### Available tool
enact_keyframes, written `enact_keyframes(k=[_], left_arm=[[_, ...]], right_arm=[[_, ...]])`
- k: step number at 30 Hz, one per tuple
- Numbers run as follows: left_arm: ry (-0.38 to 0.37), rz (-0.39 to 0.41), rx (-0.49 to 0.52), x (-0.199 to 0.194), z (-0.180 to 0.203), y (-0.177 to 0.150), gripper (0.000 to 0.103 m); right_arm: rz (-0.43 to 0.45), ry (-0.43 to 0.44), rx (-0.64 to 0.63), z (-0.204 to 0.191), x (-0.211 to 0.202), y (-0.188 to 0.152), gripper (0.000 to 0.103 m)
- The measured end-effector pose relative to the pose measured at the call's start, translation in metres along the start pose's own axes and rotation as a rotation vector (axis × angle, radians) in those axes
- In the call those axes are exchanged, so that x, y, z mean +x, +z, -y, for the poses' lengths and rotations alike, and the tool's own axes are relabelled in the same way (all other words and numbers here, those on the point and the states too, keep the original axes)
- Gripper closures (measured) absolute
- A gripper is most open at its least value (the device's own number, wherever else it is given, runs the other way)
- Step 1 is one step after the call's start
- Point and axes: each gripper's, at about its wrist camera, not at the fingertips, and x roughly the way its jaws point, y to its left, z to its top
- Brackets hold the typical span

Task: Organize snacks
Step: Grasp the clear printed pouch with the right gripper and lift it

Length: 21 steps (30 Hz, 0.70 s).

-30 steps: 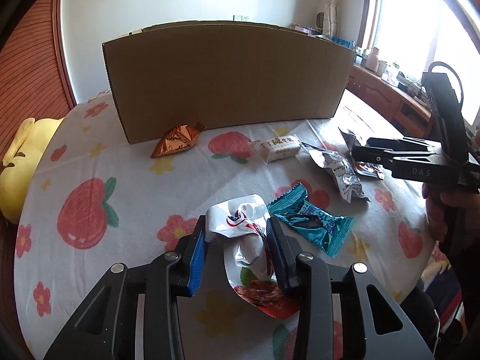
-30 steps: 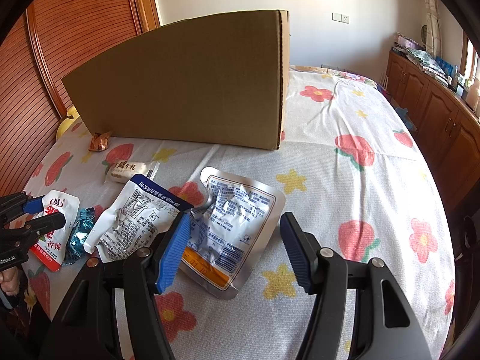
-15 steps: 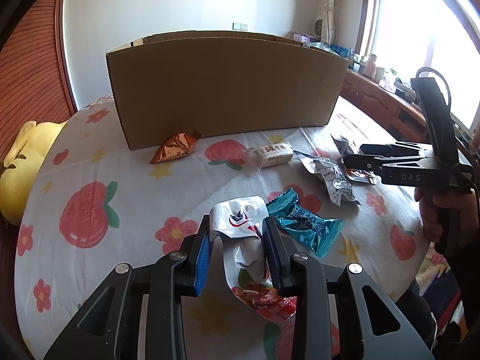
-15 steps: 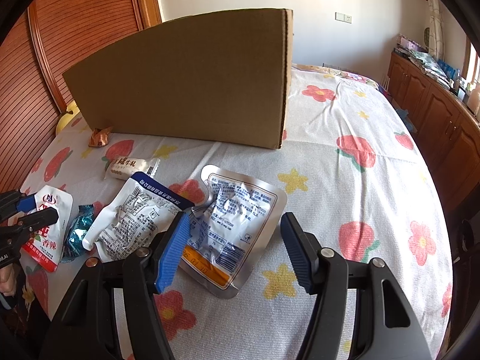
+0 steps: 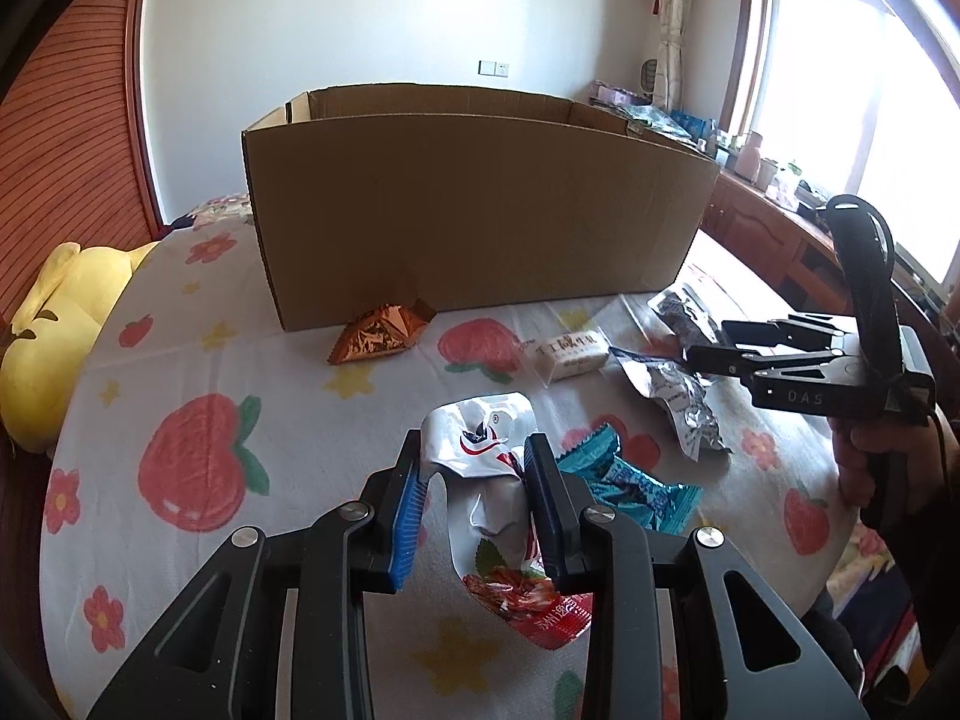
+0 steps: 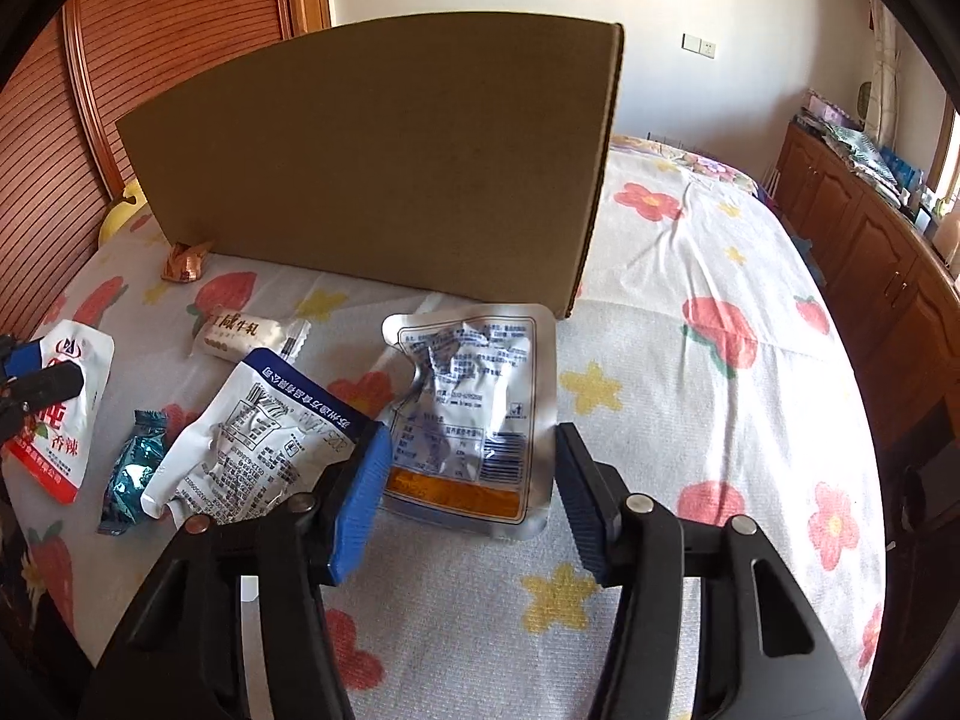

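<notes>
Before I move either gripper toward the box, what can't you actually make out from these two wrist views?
- cardboard box floor: left wrist view, its near wall blocks it; right wrist view shows only outer walls.
- white-and-red snack pouch: its lower end hides behind the left gripper fingers.
- silver pouch print: too small to read.

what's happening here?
A person is sorting snack packets on a flowered bedspread in front of an open cardboard box. The left hand-held gripper has clamped a crumpled white-and-red pouch. The right hand-held gripper straddles a silver foil packet, jaws closing, not yet gripping. Other snacks lie loose.
</notes>
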Motion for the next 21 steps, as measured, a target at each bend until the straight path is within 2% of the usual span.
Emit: enact_keyframes(k=[2, 6, 8, 9, 21], left_arm=[[-0.004, 0.002, -0.003, 0.000, -0.001, 0.001, 0.069], [-0.010, 0.003, -0.006, 0.001, -0.003, 0.003, 0.069], [-0.011, 0.003, -0.006, 0.002, -0.004, 0.004, 0.069], [-0.011, 0.003, -0.007, 0.002, -0.004, 0.004, 0.069], [-0.013, 0.015, -0.008, 0.000, -0.003, 0.005, 0.069]], right_arm=[[0.013, 0.002, 0.020, 0.004, -0.002, 0.000, 0.060], [0.043, 0.015, 0.044, 0.010, -0.009, -0.003, 0.068], [0.069, 0.034, 0.056, 0.011, -0.016, -0.003, 0.091], [0.072, 0.034, 0.063, 0.012, -0.018, -0.003, 0.094], [0.123, 0.042, 0.029, 0.003, -0.038, 0.004, 0.098]])
